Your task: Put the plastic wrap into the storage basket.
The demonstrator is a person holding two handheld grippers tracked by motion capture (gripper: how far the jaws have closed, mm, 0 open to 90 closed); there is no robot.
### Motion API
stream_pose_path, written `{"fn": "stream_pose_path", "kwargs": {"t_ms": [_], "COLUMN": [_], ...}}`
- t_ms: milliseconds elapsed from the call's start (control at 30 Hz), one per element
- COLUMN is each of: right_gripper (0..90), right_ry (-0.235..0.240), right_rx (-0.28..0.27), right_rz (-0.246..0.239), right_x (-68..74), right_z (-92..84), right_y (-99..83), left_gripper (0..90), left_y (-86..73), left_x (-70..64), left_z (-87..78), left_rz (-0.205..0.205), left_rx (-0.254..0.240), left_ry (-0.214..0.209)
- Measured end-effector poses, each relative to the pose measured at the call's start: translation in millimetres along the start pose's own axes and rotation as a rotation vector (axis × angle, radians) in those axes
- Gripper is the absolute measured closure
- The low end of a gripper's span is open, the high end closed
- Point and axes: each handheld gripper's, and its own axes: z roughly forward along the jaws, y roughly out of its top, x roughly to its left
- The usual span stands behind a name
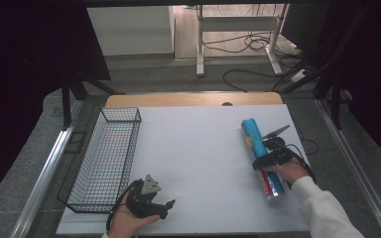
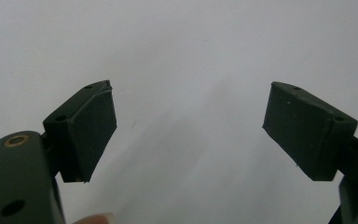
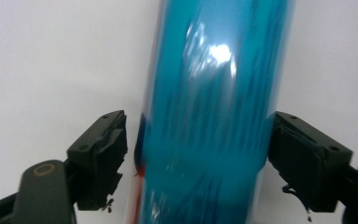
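Right gripper [image 3: 196, 154] has its jaws apart around the blue tube [image 1: 261, 156] lying on the table's right side, so I'd center before squeezing; left gripper [image 2: 189, 126] idles wide apart near the basket [image 1: 106, 158].

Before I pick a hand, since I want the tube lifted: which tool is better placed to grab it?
Right. The right tool straddles the tube, jaws open on either side. The left tool is open over bare table, near the basket.
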Motion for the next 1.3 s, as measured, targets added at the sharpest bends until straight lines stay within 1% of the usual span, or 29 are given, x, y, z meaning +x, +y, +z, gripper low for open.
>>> {"fn": "stream_pose_path", "kwargs": {"t_ms": [67, 100, 133, 167, 267, 333, 400, 500, 633, 733, 833, 967, 1067, 1100, 1167, 1200, 1233, 1300], "right_gripper": [18.7, 18.6, 18.6, 18.6, 22.1, 25.9, 29.6, 30.4, 31.2, 31.3, 31.6, 31.7, 31.7, 31.8, 31.8, 31.8, 31.9, 31.9], "right_ry": [-0.013, -0.027, -0.037, -0.041, -0.075, -0.065, -0.036, -0.021, 0.033, 0.044, 0.072, 0.129, 0.167, 0.176, 0.214, 0.225, 0.233, 0.276], "right_rx": [0.003, 0.006, 0.010, 0.015, 0.024, 0.033, 0.045, 0.063, 0.082, 0.086, 0.086, 0.067, 0.037, 0.025, -0.003, -0.009, -0.020, -0.041], "right_rz": [0.001, -0.002, 0.005, 0.003, 0.017, 0.029, 0.050, 0.054, 0.096, 0.101, 0.092, 0.097, 0.100, 0.094, 0.082, 0.090, 0.077, 0.071], "right_x": [1.3, 1.9, 3.5, 4.1, 3.7, 0.8, -2.0, -3.8, -12.4, -13.4, -13.2, -12.6, -10.9, -10.5, -8.2, -6.2, -5.0, -1.3], "right_z": [5.4, 8.6, 11.5, 14.1, 21.1, 23.7, 25.2, 24.9, 23.7, 23.3, 20.1, 7.5, -2.8, -6.5, -14.6, -17.7, -20.9, -27.2], "right_y": [10.6, 15.7, 20.8, 25.6, 37.4, 42.4, 45.4, 47.3, 49.2, 49.4, 49.6, 49.9, 50.0, 49.7, 49.6, 49.7, 49.3, 49.2], "left_gripper": [16.9, 17.0, 17.0, 17.0, 16.9, 17.0, 16.9, 17.0, 17.0, 16.9, 17.0, 17.0, 16.9, 17.0, 17.0, 17.0, 16.9, 17.0], "left_y": [-0.2, -0.2, -0.2, -0.3, -0.8, -0.9, -0.8, -0.8, -0.7, -0.5, -0.5, -0.4, -0.4, -0.4, -0.3, -0.3, -0.2, -0.1], "left_x": [0.3, 0.6, 0.8, 1.1, 1.2, 1.3, 1.5, 1.7, 1.3, 1.6, 2.2, 2.2, 1.9, 1.8, 1.7, 1.6, 1.7, 2.0], "left_z": [-0.2, -0.2, -0.2, -0.3, -0.8, -1.2, -1.4, -1.2, -2.0, -2.4, -2.9, -3.1, -3.3, -3.4, -3.4, -3.5, -3.6, -3.6], "left_rz": [0.000, 0.000, 0.000, 0.001, 0.003, 0.003, 0.003, 0.004, 0.002, -0.002, -0.003, -0.003, -0.003, -0.003, -0.003, -0.003, -0.004, -0.004], "left_rx": [-0.001, -0.002, -0.002, -0.001, -0.002, -0.004, -0.005, -0.004, -0.008, -0.012, -0.014, -0.015, -0.016, -0.016, -0.017, -0.017, -0.018, -0.017], "left_ry": [0.000, -0.001, -0.001, -0.001, -0.002, -0.003, -0.004, -0.003, -0.002, -0.001, -0.001, -0.002, -0.002, -0.003, -0.003, -0.004, -0.004, -0.005]}}
